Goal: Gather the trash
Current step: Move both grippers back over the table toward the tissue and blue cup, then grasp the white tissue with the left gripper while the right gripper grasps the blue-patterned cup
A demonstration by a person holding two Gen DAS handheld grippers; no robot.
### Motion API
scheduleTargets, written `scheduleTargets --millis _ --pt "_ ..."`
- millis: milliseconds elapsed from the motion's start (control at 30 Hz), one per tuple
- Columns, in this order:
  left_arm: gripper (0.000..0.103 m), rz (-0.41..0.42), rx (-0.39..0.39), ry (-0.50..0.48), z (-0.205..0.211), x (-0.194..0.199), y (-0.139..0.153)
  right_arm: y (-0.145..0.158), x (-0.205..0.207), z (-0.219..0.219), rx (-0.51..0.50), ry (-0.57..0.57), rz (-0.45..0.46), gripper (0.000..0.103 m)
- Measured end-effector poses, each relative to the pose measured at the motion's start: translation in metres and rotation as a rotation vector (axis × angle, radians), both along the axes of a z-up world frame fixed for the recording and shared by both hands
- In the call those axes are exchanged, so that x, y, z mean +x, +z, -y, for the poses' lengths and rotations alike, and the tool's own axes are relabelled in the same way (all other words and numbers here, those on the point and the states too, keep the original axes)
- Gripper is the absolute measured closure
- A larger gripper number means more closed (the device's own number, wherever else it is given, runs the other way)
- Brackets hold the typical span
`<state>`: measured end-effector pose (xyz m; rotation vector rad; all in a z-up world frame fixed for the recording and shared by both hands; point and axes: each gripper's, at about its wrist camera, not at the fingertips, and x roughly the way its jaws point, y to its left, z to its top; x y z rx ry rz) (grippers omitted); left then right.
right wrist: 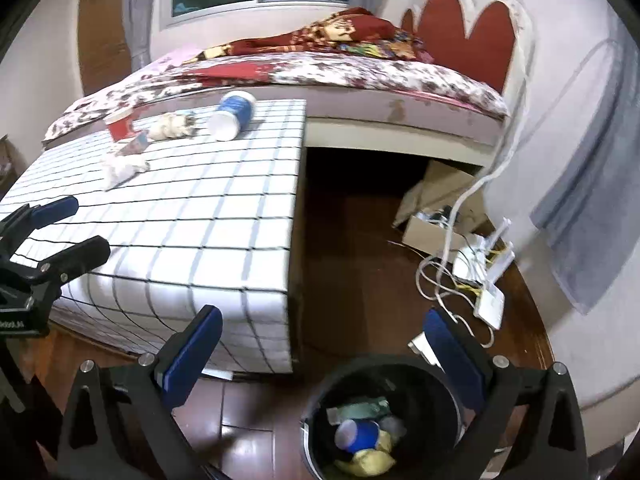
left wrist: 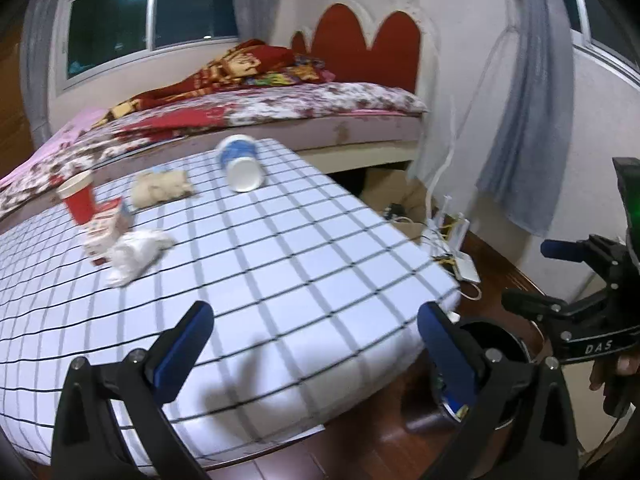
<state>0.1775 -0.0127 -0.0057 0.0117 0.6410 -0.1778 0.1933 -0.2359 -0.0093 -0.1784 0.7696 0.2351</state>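
- Trash lies in a loose group at the far left of the checked mattress (left wrist: 280, 264) in our left wrist view: a blue-and-white cup (left wrist: 240, 164) on its side with its open mouth toward us, a tan crumpled wrapper (left wrist: 162, 189) to its left, a red cup (left wrist: 78, 198) standing upright further left, a small red-and-white carton (left wrist: 106, 230) just beside the red cup, and a white crumpled tissue (left wrist: 134, 254) touching the carton's near side.
- Our left gripper (left wrist: 316, 344) hangs over the near edge of the mattress with its blue-padded fingers spread wide and nothing between them.
- At the right edge of this view we see the right gripper (left wrist: 560, 276), its fingers apart and holding nothing, above the dark wooden floor (left wrist: 360, 432).
- From the right wrist view, the same trash sits at the far left end of the mattress: the blue-and-white cup (right wrist: 232, 116), the wrapper (right wrist: 174, 126), the red cup (right wrist: 120, 126), the carton (right wrist: 134, 146) and the tissue (right wrist: 124, 168).
- Our right gripper (right wrist: 324, 352) is wide open and empty, poised above a black bin (right wrist: 440, 396) standing on the floor near the mattress's right corner.
- Inside the bin we see a blue cup (right wrist: 358, 434), yellow crumpled paper (right wrist: 370, 460) and a pale green packet (right wrist: 360, 410).
- Our left gripper (right wrist: 76, 228) shows at the left edge, open and empty over the mattress.
- White cables and a white router (right wrist: 490, 300) lie on the floor to the right; the bed (right wrist: 360, 72) stands beyond.
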Motion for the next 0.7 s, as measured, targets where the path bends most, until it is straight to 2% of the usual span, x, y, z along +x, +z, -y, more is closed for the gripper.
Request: scheduleTargets --millis 333,600,700 --pt "0.001 -0.013 -0.007 0.151 -0.084 0.010 -0.002 0.005 0.024 -0.069 0.000 0.096 0.002 0.001" --pt "0.002 -0.027 -0.042 0.206 -0.136 0.019 -0.004 0.005 0.048 -0.111 0.021 0.125 -0.008 0.001" --pt "0.006 -0.046 -0.049 0.203 -0.147 0.031 -0.008 0.004 0.059 -0.126 0.011 0.126 -0.015 0.001"
